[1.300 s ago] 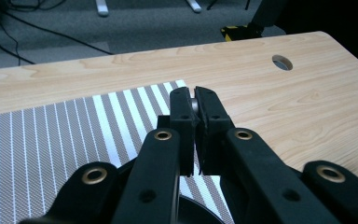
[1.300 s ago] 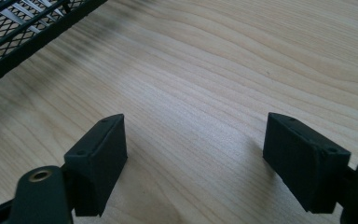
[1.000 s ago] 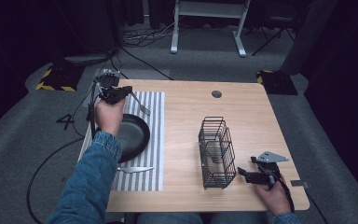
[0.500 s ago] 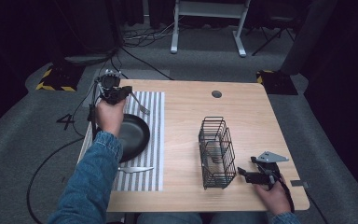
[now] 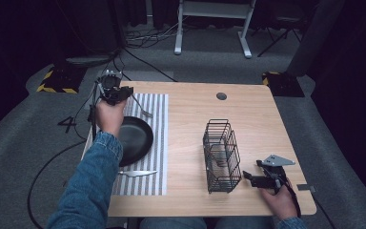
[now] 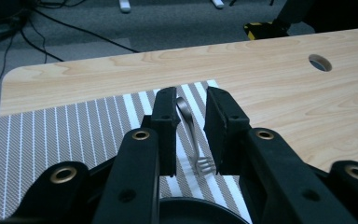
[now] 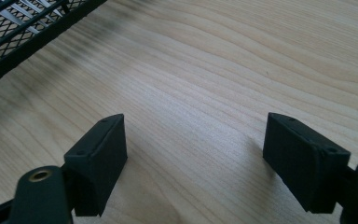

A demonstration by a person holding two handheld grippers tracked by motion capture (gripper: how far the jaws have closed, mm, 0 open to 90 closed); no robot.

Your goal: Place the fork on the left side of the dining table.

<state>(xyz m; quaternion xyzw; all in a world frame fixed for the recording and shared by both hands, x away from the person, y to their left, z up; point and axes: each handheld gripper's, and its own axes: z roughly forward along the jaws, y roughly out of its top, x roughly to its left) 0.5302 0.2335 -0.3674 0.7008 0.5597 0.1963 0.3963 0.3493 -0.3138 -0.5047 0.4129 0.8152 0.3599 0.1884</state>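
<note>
A silver fork (image 5: 143, 110) lies on the striped placemat (image 5: 155, 143) beyond a black plate (image 5: 134, 138). My left gripper (image 5: 125, 91) hovers over the mat's far end. In the left gripper view its jaws stand a narrow gap apart, and the fork (image 6: 192, 135) shows through that gap, lying on the mat (image 6: 51, 135) untouched. A table knife (image 5: 136, 173) lies on the mat in front of the plate. My right gripper (image 5: 248, 177) rests low on the table just right of a black wire basket (image 5: 221, 155), and in its own view the right gripper (image 7: 196, 154) is wide open over bare wood.
The wire basket (image 7: 14, 28) holds some metal cutlery. A cable hole (image 5: 221, 96) sits near the table's far edge. The wooden table (image 5: 267, 124) is bare between mat and basket. Cables and a stand's legs lie on the floor beyond.
</note>
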